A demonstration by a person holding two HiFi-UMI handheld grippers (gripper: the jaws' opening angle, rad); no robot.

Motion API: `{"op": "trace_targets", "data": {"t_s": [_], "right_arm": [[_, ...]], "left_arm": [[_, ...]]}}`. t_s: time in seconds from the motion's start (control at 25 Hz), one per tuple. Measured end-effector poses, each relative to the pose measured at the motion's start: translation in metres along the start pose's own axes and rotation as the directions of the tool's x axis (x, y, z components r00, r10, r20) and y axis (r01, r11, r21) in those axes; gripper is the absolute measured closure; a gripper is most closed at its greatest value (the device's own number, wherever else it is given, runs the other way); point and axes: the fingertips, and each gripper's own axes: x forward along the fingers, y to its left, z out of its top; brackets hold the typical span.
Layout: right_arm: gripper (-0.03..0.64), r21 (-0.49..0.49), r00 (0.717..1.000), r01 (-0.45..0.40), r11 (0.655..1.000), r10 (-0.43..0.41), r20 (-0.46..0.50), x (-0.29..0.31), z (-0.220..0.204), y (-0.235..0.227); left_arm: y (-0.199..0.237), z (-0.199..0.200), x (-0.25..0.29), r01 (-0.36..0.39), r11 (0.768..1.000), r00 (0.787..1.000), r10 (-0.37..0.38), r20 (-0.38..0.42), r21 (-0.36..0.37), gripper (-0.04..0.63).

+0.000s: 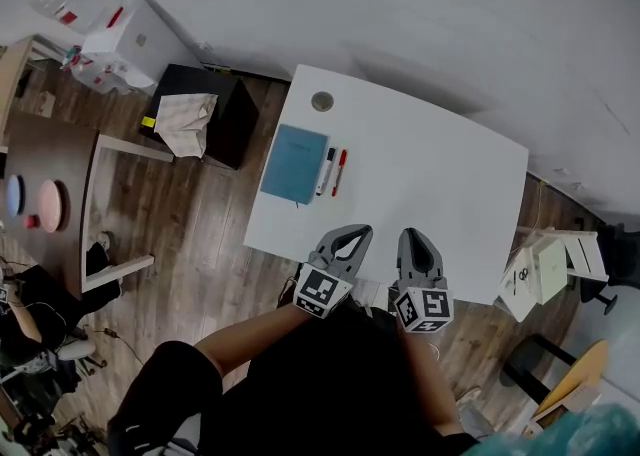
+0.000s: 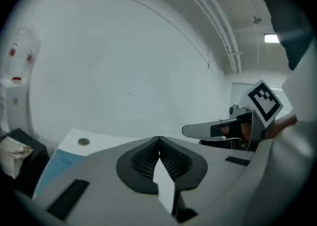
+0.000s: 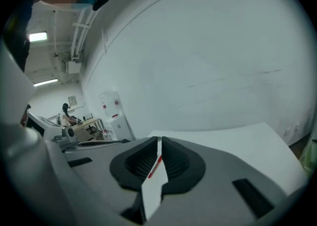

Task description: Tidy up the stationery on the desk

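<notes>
Far left, off the desk: a black cabinet (image 1: 225, 109) with a pale cloth (image 1: 186, 122) draped over its top. Next, on the left half of the white desk (image 1: 440, 174): a round grey grommet (image 1: 322, 101) near the far edge. Nearer than that, a blue notebook (image 1: 295, 164) lying flat, a white pen with a black cap (image 1: 326, 171) just beside its right side, then a red pen (image 1: 339, 172) just beside that. Both pens roughly parallel to the notebook's edge. At the desk's near edge: the left gripper (image 1: 360, 232), pinched to a close with tips meeting and nothing between them, well apart from the stationery. Just to its right: the right gripper (image 1: 412, 234), narrowed to a thin slit and holding nothing. Through that slit, in the right gripper view, only a distant sliver of the red pen. Farther right, off the desk: some white boxes (image 1: 545, 269) near the floor.
</notes>
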Motion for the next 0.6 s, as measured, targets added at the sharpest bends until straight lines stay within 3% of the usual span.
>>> {"op": "trace_targets", "data": {"t_s": [0.12, 0.28, 0.6], "right_arm": [[0.569, -0.073, 0.995, -0.044, 0.996, 0.050, 0.085, -0.033, 0.028, 0.017], [0.572, -0.157, 0.982, -0.074, 0.985, 0.100, 0.161, -0.097, 0.044, 0.028], [0.575, -0.147, 0.973, -0.073, 0.986, 0.103, 0.207, -0.226, -0.006, 0.008]], "left_arm": [[-0.022, 0.028, -0.014, -0.074, 0.995, 0.995, 0.069, 0.071, 0.071, 0.581], [-0.083, 0.047, -0.034, -0.121, 0.989, 0.985, 0.108, 0.133, 0.089, 0.581], [-0.218, 0.019, -0.079, -0.198, 0.968, 0.970, 0.171, 0.173, 0.154, 0.581]]}}
